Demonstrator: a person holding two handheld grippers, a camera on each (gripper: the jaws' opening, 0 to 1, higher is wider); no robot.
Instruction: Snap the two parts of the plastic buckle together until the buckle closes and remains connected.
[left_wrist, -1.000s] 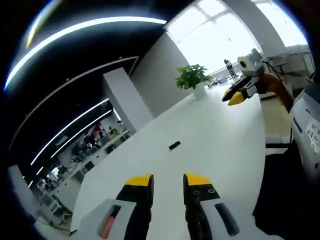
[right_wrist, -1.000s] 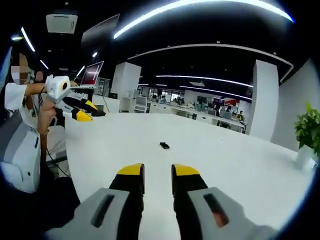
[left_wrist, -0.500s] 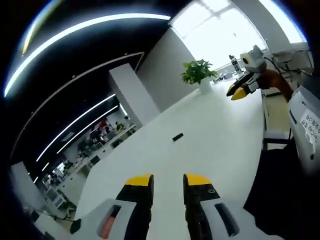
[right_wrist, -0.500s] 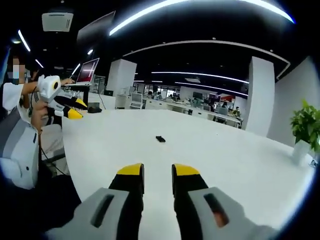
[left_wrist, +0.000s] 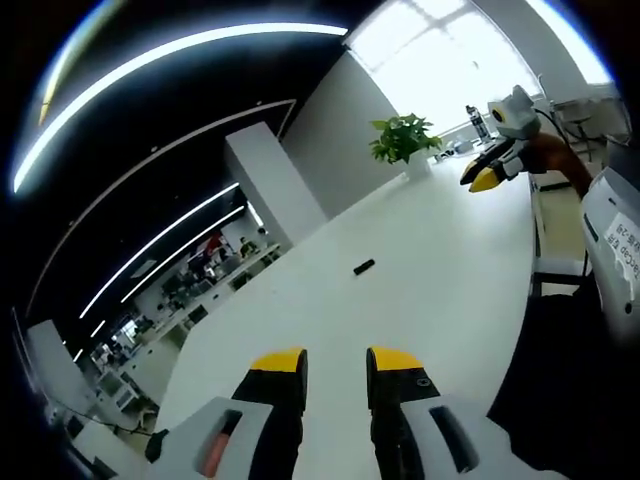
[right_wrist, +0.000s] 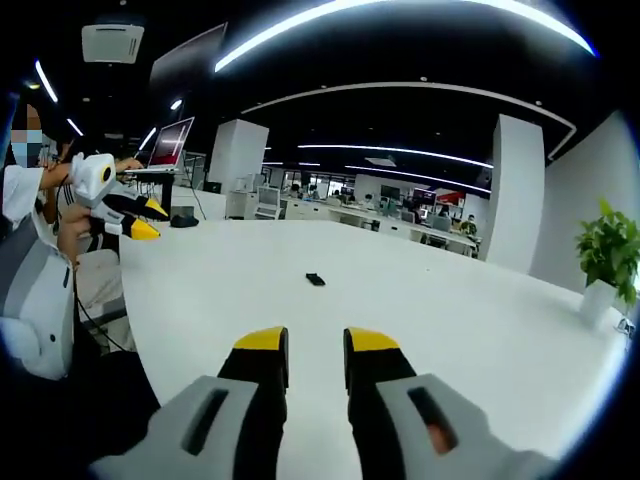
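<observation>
Lying flat, buckle (left_wrist: 364, 267) (right_wrist: 315, 279) angled diagonally.

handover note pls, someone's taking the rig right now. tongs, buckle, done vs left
Left tongs: open, empty, held above the white table.
Right tongs: open, empty, also above the table.
Small black plastic buckle lies mid-table, ahead of both tongs and untouched; too small to tell whether its two parts are joined or apart.
Done: nothing yet.
Left: approach, grip each part, snap together, check it holds.
</observation>
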